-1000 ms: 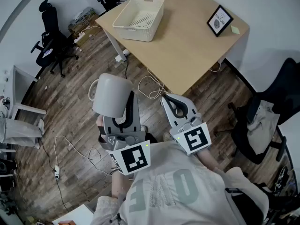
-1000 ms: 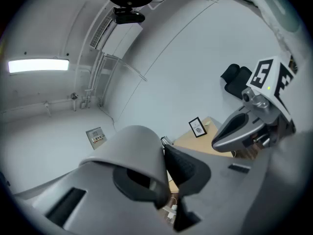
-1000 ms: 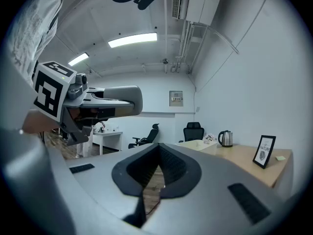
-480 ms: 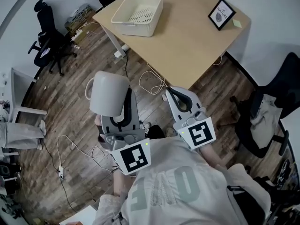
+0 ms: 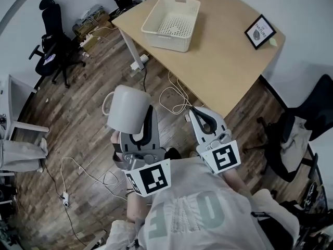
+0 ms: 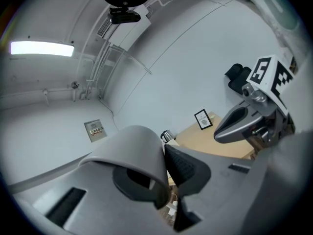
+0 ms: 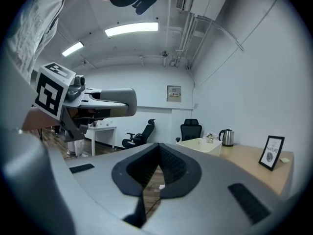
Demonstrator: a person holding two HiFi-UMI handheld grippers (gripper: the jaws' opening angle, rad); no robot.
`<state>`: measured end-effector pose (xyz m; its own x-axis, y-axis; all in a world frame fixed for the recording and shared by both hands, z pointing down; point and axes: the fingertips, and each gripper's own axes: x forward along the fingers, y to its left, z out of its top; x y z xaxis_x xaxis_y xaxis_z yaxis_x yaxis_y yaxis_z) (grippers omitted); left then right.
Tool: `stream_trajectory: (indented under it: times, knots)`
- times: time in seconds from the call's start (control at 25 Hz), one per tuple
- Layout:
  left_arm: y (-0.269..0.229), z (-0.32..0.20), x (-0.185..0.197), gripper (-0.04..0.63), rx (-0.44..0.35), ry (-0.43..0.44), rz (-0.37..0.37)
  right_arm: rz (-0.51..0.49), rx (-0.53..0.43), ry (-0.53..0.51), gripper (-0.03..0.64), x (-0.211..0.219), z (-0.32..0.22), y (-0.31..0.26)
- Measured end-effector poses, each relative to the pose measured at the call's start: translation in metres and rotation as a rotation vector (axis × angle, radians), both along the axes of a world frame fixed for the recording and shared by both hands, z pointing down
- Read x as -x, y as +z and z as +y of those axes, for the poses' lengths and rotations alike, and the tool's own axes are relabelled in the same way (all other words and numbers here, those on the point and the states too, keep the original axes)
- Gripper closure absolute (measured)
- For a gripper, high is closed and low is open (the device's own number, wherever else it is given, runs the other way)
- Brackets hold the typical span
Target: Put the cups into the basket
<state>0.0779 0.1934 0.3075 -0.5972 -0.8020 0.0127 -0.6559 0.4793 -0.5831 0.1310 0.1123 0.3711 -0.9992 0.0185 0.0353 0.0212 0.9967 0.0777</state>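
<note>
A pale grey cup [image 5: 126, 108] with a handle hangs mouth-down over the wooden floor, short of the table. My left gripper [image 5: 141, 120] is shut on its wall; the left gripper view shows the cup [image 6: 129, 148] pinched at the rim, one jaw inside and one outside. My right gripper [image 5: 200, 114] is beside it on the right, its jaws shut with nothing in them, the tips meeting in the right gripper view [image 7: 157, 148]. The cream slotted basket [image 5: 171, 17] stands empty on the far left part of the light wooden table [image 5: 223, 56]. It also shows as the basket [image 7: 198, 145] ahead of the right gripper.
A black picture frame [image 5: 259, 30] and a kettle [image 7: 226, 137] stand on the table. Cables [image 5: 174, 95] trail over the floor near the table leg. Black office chairs [image 5: 54, 48] stand at the left and another chair [image 5: 302, 134] at the right.
The table and basket now sit a little further right in the head view. Both grippers keep their pose, and the cup stays in the left one.
</note>
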Motion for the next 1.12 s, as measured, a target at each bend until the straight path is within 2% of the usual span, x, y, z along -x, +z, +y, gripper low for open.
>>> stream_trajectory:
  times: [0.28,0.44,0.56,0.72,0.96,1.12]
  knots:
    - [-0.009,0.03,0.071,0.529,-0.028,0.063,0.03,0.018,-0.035,0.129,0.618,0.057,0.001,-0.016]
    - [-0.017,0.028,0.106,0.529,-0.051,0.098,-0.003,0.004,-0.095,0.196,0.617,0.081,-0.007,-0.026]
    - [-0.021,0.019,0.128,0.529,-0.057,0.111,-0.006,-0.006,-0.11,0.21,0.618,0.096,-0.016,-0.028]
    - [-0.017,-0.011,0.16,0.529,-0.09,0.136,-0.025,-0.027,-0.112,0.211,0.617,0.127,-0.038,-0.031]
    - [-0.01,-0.074,0.219,0.529,-0.005,0.167,-0.063,-0.03,-0.126,0.181,0.617,0.193,-0.084,-0.036]
    - [-0.02,-0.104,0.268,0.529,-0.01,0.163,-0.065,-0.031,-0.133,0.164,0.617,0.245,-0.113,-0.044]
